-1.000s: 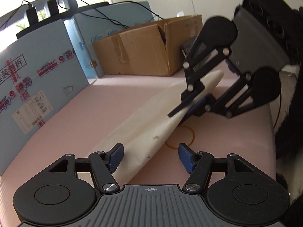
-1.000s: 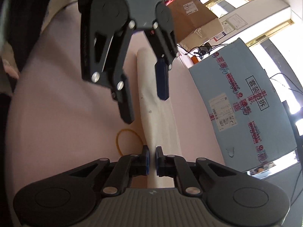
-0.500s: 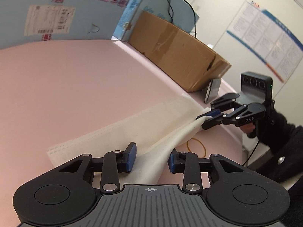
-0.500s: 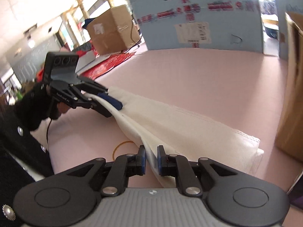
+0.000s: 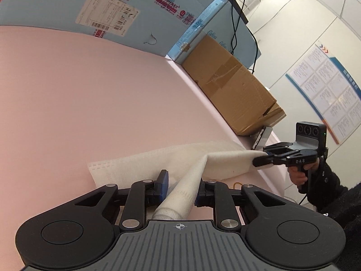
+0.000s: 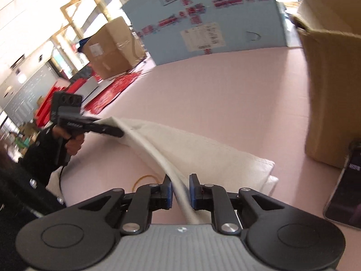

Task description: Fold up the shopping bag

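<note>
White bag (image 5: 144,169): lies on the pink table (image 5: 67,103), far layer flat with its stitched short edge toward the blue box, near edge lifted off the surface and stretched between the two grippers. Left gripper (image 5: 181,183): jaws apart by a clear gap, blue pads not pressing the fold of bag that runs between them; cloth touches the right pad only. Right gripper (image 6: 180,187): jaws slightly apart, a thin rolled edge of bag passing through the gap; in the left view its fingers close on the bag corner, and firm hold cannot be told. Its side reads "DAS". Blue box (image 5: 108,11): white barcode label, red print, partly legible "kidswon". Brown carton (image 5: 232,90): taped, at the table's far edge. Phone (image 6: 345,185): dark screen, just beside the carton. Yellow rubber band (image 6: 144,179): on the table under the raised edge. Wall poster (image 5: 327,90): text too small to read. Broad bare pink surface lies between bag and blue box.
</note>
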The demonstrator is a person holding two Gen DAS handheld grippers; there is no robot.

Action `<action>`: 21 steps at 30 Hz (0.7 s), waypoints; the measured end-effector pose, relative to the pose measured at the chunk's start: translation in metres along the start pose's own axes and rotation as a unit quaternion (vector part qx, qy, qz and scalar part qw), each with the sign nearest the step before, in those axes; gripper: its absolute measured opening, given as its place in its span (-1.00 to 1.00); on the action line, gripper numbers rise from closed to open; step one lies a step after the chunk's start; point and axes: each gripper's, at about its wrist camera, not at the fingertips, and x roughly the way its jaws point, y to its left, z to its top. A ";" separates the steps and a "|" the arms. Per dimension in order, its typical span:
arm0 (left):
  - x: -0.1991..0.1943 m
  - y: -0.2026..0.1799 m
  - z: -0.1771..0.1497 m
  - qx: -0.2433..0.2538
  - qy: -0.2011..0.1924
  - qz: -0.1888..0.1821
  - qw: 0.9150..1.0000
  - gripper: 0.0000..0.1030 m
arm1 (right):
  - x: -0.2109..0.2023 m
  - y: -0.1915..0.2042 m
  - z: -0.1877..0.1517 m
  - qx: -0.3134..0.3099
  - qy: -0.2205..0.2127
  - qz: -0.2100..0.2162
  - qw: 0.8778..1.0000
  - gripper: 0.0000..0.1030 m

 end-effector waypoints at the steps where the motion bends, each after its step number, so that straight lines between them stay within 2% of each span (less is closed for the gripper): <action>1: -0.001 0.000 0.000 -0.001 -0.002 0.002 1.000 -0.60 | 0.000 -0.007 0.001 0.030 -0.006 -0.009 0.999 -0.65; 2: -0.002 0.001 0.001 -0.002 -0.004 0.005 1.000 -0.60 | 0.000 -0.013 0.002 0.062 -0.012 -0.016 0.998 -0.65; 5: -0.008 0.007 0.000 -0.014 -0.015 0.013 1.000 -0.61 | 0.000 -0.016 0.004 0.089 -0.032 -0.053 0.994 -0.62; 8: -0.011 0.010 -0.003 -0.024 -0.025 0.017 0.999 -0.62 | 0.004 -0.007 0.005 0.072 -0.048 -0.098 0.991 -0.57; 10: -0.012 0.009 -0.004 -0.024 -0.029 0.024 0.999 -0.65 | 0.007 0.004 0.005 0.035 -0.062 -0.140 0.988 -0.55; 14: -0.014 0.004 -0.007 -0.011 -0.039 0.048 0.998 -0.67 | 0.024 0.023 0.005 -0.026 -0.056 -0.224 0.973 -0.46; 18: -0.018 0.000 -0.012 -0.004 -0.051 0.068 0.996 -0.67 | 0.035 0.032 0.006 -0.056 -0.060 -0.272 0.959 -0.43; 20: -0.021 -0.005 -0.014 0.011 -0.056 0.091 0.994 -0.66 | 0.043 0.038 0.003 -0.096 -0.054 -0.313 0.943 -0.41; 21: -0.023 -0.009 -0.015 0.020 -0.059 0.107 0.992 -0.65 | 0.049 0.041 -0.001 -0.120 -0.055 -0.339 0.932 -0.33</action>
